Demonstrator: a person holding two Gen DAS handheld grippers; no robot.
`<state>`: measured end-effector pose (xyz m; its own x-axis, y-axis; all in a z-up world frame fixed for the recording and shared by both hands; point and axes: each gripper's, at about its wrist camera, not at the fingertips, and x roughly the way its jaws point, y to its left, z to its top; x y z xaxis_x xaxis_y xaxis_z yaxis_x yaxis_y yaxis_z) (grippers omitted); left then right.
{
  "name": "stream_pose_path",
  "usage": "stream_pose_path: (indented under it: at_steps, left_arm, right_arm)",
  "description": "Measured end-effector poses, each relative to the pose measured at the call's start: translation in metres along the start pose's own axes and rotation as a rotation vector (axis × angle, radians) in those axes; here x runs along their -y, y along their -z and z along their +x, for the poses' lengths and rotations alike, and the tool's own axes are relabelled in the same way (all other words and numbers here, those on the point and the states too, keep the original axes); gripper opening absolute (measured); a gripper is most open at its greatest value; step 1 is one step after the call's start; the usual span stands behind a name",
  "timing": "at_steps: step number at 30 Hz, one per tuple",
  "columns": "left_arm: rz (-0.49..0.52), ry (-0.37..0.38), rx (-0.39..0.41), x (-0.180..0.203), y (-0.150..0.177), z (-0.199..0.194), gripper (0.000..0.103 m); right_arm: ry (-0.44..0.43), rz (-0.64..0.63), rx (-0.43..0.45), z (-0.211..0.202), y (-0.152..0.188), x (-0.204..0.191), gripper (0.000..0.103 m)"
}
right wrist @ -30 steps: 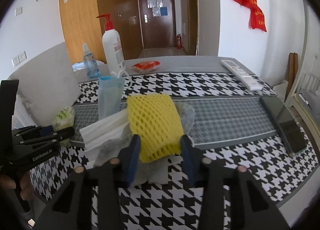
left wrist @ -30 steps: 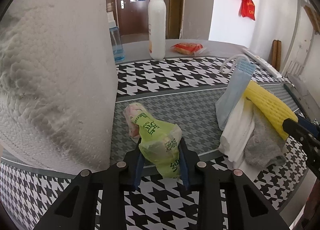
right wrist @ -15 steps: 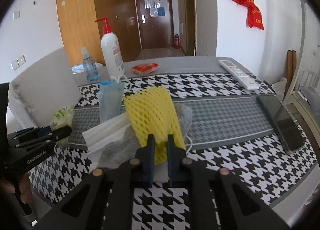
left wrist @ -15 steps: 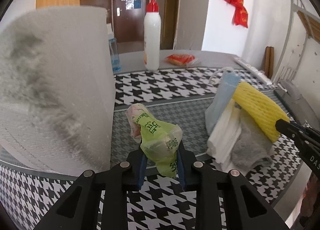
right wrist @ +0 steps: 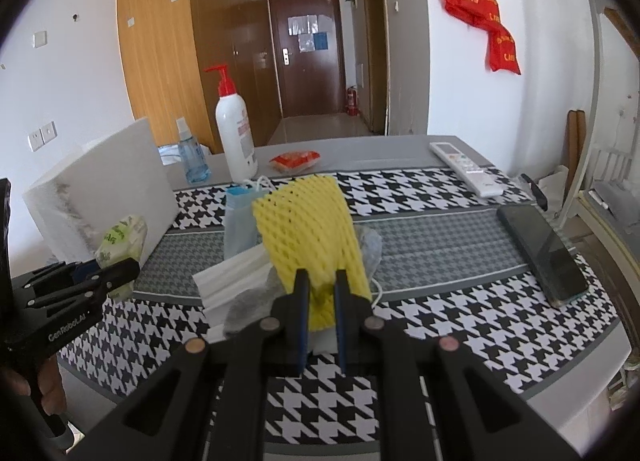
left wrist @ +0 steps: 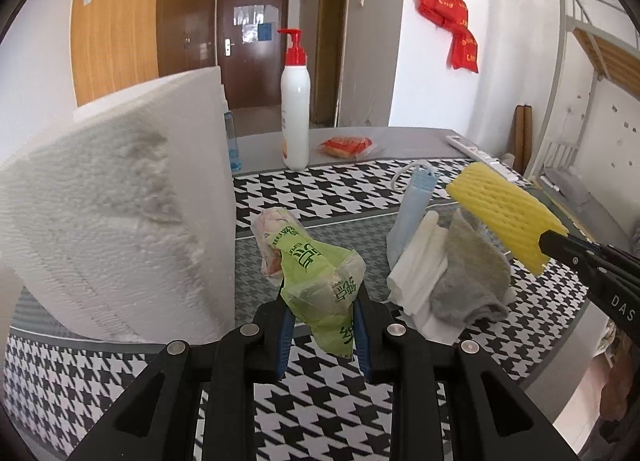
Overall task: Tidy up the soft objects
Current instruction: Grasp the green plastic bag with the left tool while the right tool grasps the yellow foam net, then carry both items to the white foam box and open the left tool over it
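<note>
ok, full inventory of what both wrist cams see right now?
green plastic bag: 1, green, held in left gripper
foam net: 1, yellow, held in right gripper
face mask: 1, blue, in pile
folded cloth: 1, white, in pile
grey sock: 1, grey, in pile
foam block: 1, white, table left
pump bottle: 1, white, red pump, table back
spray bottle: 1, clear blue, beside the pump bottle
snack packet: 1, red, back
remote: 1, white, right
phone: 1, black, right
left gripper: shut
right gripper: shut

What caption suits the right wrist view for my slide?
Right hand-held gripper shut on yellow foam net, raised over a pile of cloths.
</note>
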<state>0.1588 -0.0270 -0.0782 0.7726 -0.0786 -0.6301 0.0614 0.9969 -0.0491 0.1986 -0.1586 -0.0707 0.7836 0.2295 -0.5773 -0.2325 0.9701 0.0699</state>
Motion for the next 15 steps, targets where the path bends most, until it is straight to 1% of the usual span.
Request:
stream_pose_path:
  at_steps: [15]
  left_arm:
    - [0.050, 0.022, 0.090, 0.002, 0.003, -0.034, 0.028]
  right_arm:
    - [0.002, -0.001, 0.063, -0.024, -0.003, -0.007, 0.014]
